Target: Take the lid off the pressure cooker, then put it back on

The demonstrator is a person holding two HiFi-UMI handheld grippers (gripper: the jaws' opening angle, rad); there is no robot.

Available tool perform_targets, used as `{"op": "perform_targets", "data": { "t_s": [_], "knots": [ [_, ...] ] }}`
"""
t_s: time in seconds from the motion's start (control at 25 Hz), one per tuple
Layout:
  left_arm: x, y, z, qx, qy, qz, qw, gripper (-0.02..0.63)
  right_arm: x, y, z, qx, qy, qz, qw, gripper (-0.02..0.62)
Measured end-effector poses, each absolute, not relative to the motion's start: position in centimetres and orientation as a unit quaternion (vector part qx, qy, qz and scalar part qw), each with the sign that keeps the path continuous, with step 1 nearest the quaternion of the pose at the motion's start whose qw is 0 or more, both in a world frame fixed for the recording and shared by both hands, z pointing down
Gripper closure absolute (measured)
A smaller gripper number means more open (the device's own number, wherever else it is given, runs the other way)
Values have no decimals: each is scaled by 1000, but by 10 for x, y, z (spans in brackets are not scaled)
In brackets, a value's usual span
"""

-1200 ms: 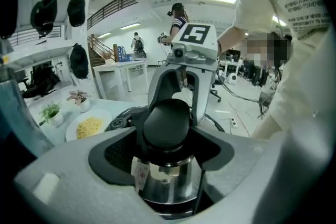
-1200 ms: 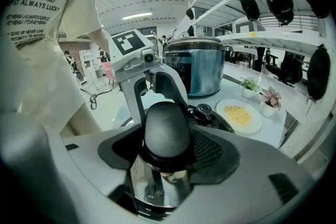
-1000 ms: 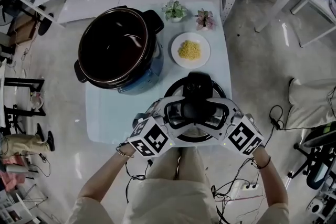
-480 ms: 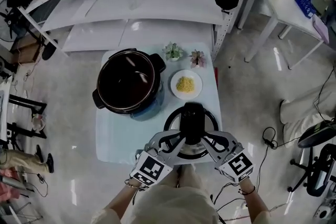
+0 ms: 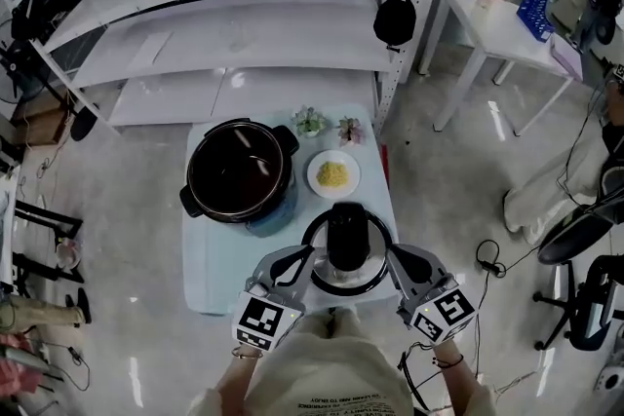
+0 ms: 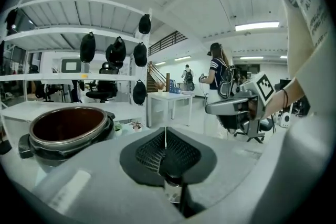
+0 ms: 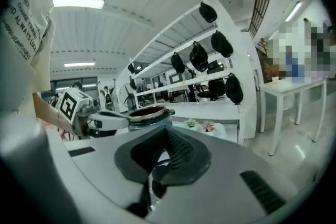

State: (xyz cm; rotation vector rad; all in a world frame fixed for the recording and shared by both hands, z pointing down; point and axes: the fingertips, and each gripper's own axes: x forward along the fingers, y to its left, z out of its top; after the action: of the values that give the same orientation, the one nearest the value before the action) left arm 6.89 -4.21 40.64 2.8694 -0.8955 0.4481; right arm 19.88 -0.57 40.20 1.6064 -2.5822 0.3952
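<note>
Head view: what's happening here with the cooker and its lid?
A person holds a gripper in each hand over the near edge of the table. The cooker stands open at back left; its lid lies on the table before the person. The left gripper and right gripper have just been closing and are shut with nothing between the jaws, held above the lid. The lid is not yet back on.

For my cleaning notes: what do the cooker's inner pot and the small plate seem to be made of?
The inner pot is probably metal with a dark coating; its rim shines silvery in the left gripper view. The plate is perhaps glazed ceramic or melamine; it looks plain white and smooth.
</note>
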Motion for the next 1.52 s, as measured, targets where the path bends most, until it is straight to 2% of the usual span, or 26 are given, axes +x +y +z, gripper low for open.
{"op": "perform_targets", "data": {
  "t_s": [0.2, 0.52, 0.96, 1.52],
  "knots": [
    [51, -46, 390, 938, -317, 127, 57, 581, 207, 0, 380, 559, -820, 120, 7, 591],
    [35, -44, 384, 936, -329, 117, 48, 581, 217, 11, 372, 609, -786, 105, -5, 591],
    [32, -42, 387, 935, -331, 119, 47, 581, 217, 17, 371, 604, -789, 109, -25, 591],
    [66, -29, 407, 932, -333, 118, 80, 578, 227, -4, 391, 534, -838, 111, 19, 588]
  ]
}}
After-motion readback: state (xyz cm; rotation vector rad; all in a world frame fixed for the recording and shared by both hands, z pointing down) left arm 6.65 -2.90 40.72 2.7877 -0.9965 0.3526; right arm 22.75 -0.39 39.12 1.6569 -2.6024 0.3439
